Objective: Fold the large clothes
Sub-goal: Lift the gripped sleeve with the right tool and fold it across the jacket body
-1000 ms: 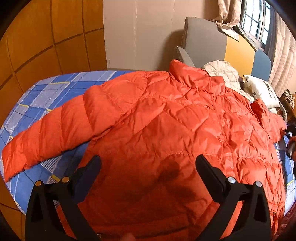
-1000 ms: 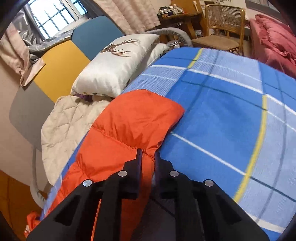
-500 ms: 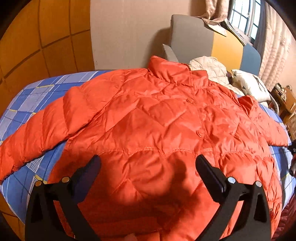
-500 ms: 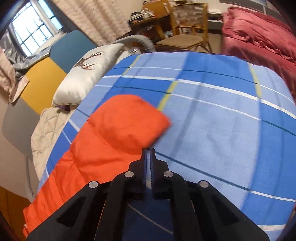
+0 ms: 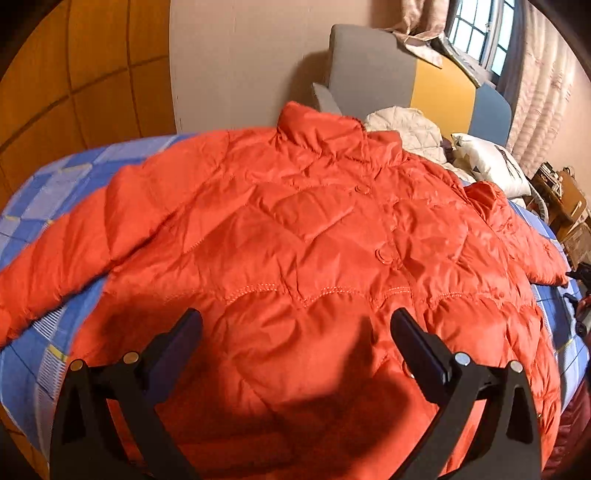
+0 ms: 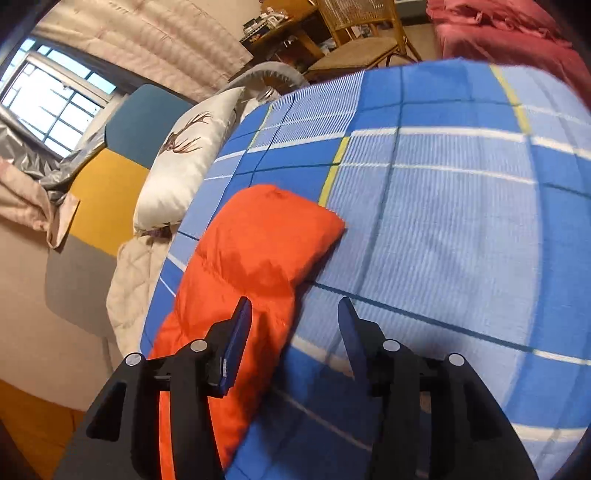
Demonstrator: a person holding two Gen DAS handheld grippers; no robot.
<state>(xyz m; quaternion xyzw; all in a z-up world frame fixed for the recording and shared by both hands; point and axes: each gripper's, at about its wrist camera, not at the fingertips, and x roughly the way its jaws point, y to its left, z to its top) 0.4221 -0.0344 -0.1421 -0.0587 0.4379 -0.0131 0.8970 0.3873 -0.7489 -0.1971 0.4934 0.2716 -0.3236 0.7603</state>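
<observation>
An orange quilted puffer jacket (image 5: pixel 295 236) lies front up and spread out on a blue plaid bedspread (image 5: pixel 55 184), collar at the far side, both sleeves stretched outward. My left gripper (image 5: pixel 295 328) hovers wide open above the jacket's lower front, nothing between its fingers. In the right wrist view the jacket's sleeve end (image 6: pixel 266 236) lies flat on the bedspread (image 6: pixel 461 221). My right gripper (image 6: pixel 295 314) stands just above it with its jaws opening; the sleeve's edge sits under the left finger (image 6: pixel 238 332), and neither pad presses on it.
A white pillow with an antler print (image 6: pixel 184 158) and a cream quilt (image 5: pixel 410 129) lie by the grey, yellow and blue headboard (image 5: pixel 439 85). A wicker chair (image 6: pixel 362 33) and a red blanket (image 6: pixel 509 33) stand beyond the bed.
The right gripper was shut on the sleeve end, then let it go and opened; the sleeve now lies flat. The left gripper drifted over the jacket, staying open.
</observation>
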